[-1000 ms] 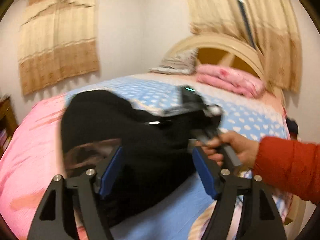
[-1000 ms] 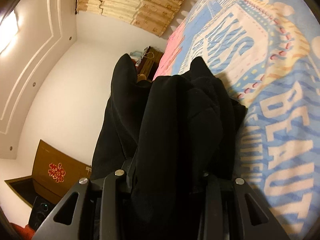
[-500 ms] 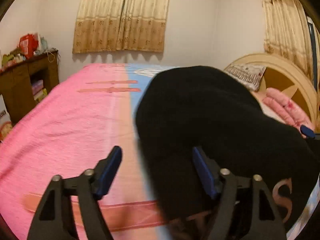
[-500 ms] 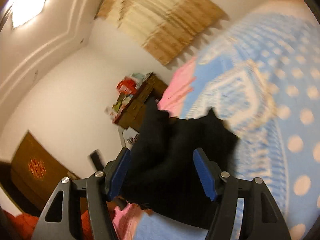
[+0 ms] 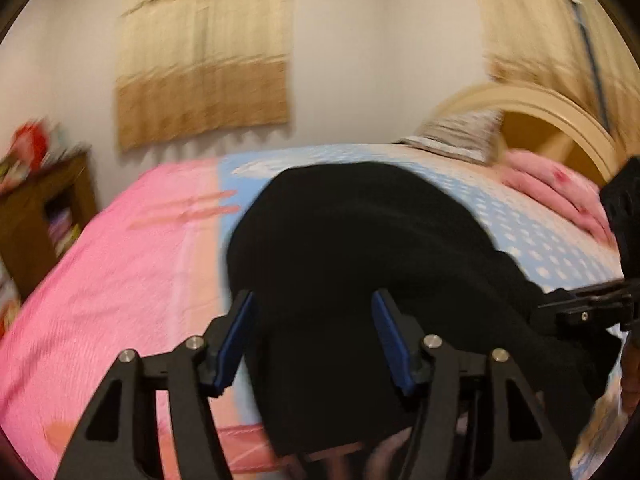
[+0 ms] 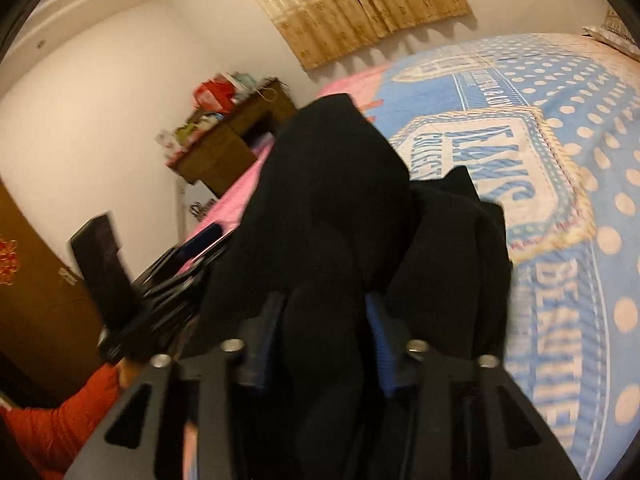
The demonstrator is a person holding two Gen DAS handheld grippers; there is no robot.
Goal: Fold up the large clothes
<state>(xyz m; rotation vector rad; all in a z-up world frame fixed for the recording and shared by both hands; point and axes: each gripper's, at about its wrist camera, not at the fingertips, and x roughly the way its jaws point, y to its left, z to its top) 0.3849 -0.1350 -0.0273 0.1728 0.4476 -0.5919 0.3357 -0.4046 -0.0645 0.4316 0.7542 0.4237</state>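
A: The black garment (image 5: 360,264) hangs bunched in front of both tools, just above the bed. In the right wrist view the right gripper (image 6: 326,340) is clenched on a thick fold of it; the jaws have just been closing and the cloth fills the gap between the blue pads.

B: And the left gripper (image 5: 314,340)?

A: Its jaws have been closing too, with cloth between them — the right-hand pad is against the fabric, but I cannot tell whether the left-hand pad presses, so I would not call it a firm hold.

B: So what does the step need?

A: I judge it is a lift to spread the piece. Take one layer near an edge, not a wad, and draw the two tools apart until the cloth hangs flat.

B: Room to move?

A: Ahead of the tools the bedspread (image 6: 560,152) lies open and wide. To the left of the left tool the pink side (image 5: 104,280) ends at the bed's edge, with a wooden shelf (image 5: 44,216) beyond — keep the sweep short of that. Far ahead on the right sit the pillow (image 5: 460,136) and headboard (image 5: 560,112).
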